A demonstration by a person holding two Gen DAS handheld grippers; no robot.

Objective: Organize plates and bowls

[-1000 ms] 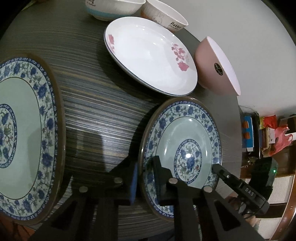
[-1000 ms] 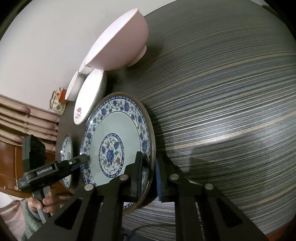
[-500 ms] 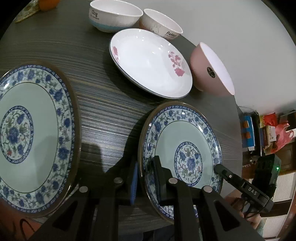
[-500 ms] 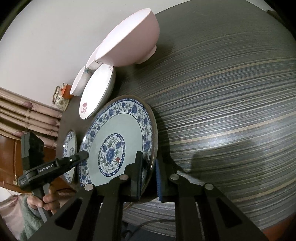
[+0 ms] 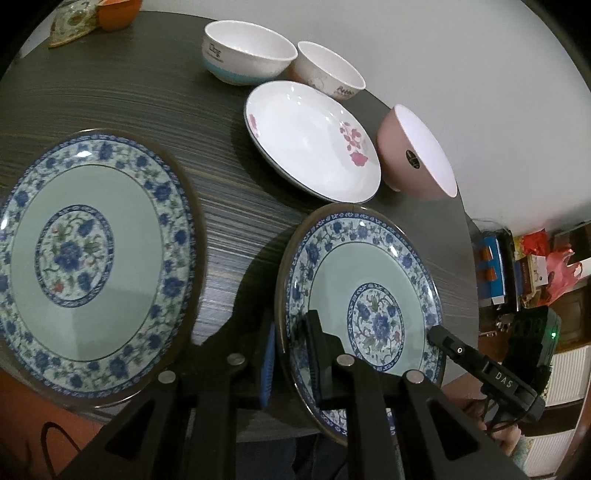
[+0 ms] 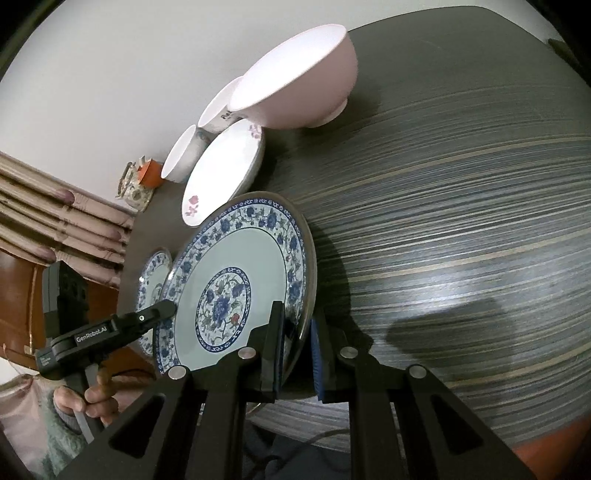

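Both grippers hold one blue-and-white floral plate (image 5: 369,295) by opposite rims, lifted above the dark striped table (image 5: 229,221). My left gripper (image 5: 290,350) is shut on its left rim; my right gripper (image 6: 297,343) is shut on its right rim, and the plate (image 6: 240,288) fills the middle of the right wrist view. A second matching plate (image 5: 85,266) lies on the table at the left. Behind stand a white plate with pink flowers (image 5: 310,140), a pink bowl (image 5: 413,158) and two white bowls (image 5: 247,55).
An orange object and a patterned packet (image 5: 74,22) sit at the table's far left edge. A wall runs behind the bowls. Shelves with clutter (image 5: 535,266) stand beyond the table's right edge. Curtains (image 6: 55,214) hang at the left in the right wrist view.
Both grippers have risen with the plate held between them. The table and the other dishes have dropped further away in both views.
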